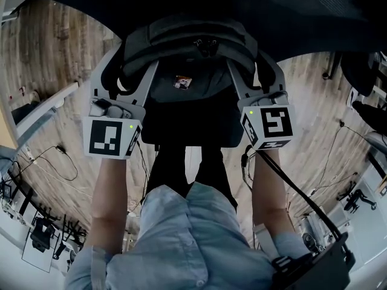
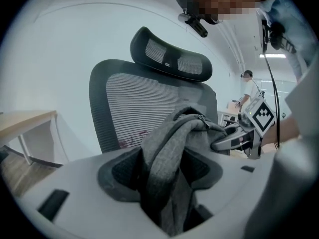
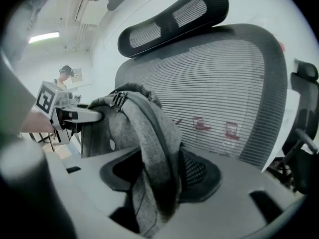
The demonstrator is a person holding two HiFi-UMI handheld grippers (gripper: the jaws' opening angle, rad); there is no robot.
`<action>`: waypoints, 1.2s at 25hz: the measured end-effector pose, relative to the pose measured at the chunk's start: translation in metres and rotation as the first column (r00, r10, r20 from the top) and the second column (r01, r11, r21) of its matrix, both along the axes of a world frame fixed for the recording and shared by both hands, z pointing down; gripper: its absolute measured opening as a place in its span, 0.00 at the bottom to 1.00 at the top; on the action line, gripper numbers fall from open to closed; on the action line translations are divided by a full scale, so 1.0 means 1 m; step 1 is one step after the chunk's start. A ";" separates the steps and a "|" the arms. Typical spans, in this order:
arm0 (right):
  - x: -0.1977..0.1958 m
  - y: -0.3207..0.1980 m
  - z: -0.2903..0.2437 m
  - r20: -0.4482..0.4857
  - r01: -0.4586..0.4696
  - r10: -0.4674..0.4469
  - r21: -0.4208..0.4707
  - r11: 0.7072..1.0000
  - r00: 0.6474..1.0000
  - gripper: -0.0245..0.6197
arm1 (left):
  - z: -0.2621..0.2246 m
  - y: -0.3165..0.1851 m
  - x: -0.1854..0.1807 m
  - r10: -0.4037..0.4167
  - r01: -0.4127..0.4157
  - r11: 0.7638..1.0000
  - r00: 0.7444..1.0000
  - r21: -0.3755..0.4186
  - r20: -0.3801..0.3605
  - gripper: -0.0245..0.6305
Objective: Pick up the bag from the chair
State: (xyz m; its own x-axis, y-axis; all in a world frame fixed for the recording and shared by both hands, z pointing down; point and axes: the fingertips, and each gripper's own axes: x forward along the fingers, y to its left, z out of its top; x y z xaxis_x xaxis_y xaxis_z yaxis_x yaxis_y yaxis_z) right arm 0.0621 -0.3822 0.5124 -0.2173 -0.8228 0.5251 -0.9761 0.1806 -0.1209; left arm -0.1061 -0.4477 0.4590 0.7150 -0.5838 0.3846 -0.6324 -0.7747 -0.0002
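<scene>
- the left tongs (image 2: 167, 183) are clamped on a fold of the grey bag (image 2: 172, 143), in front of the chair (image 2: 134, 98) back.
- the right tongs (image 3: 154, 183) pinch another fold of the bag, also before the chair back.
- the bag spans both tongs over the chair; i cannot tell whether it touches the seat.

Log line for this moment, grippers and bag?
left gripper: shut on bag | right gripper: shut on bag | bag: in front of chair backrest
</scene>
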 end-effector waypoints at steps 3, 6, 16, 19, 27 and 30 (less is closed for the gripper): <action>-0.009 0.011 -0.002 0.007 0.012 -0.012 0.016 1.000 1.000 0.34 | -0.002 0.013 -0.010 0.001 -0.001 1.000 1.000 0.009 -0.001 0.39; -0.014 0.019 -0.001 0.008 0.018 -0.018 0.028 0.999 1.000 0.32 | 0.000 0.023 -0.015 -0.001 0.001 1.000 1.000 0.010 -0.001 0.38; -0.023 0.034 0.021 0.014 0.024 -0.024 0.004 1.000 1.000 0.27 | 0.023 0.042 -0.024 -0.046 0.046 0.999 0.999 -0.014 0.017 0.36; -0.025 0.036 0.018 0.018 0.046 -0.046 0.016 0.999 0.999 0.26 | 0.023 0.052 -0.028 -0.067 0.067 0.997 0.998 -0.025 0.011 0.35; -0.059 0.046 -0.022 -0.021 0.064 -0.062 0.089 0.994 0.998 0.25 | -0.004 0.070 -0.067 -0.103 0.104 0.994 0.994 0.025 -0.021 0.34; -0.060 0.051 -0.040 -0.035 0.055 -0.051 0.123 0.991 0.998 0.25 | -0.022 0.076 -0.069 -0.099 0.101 0.993 0.994 0.063 -0.041 0.34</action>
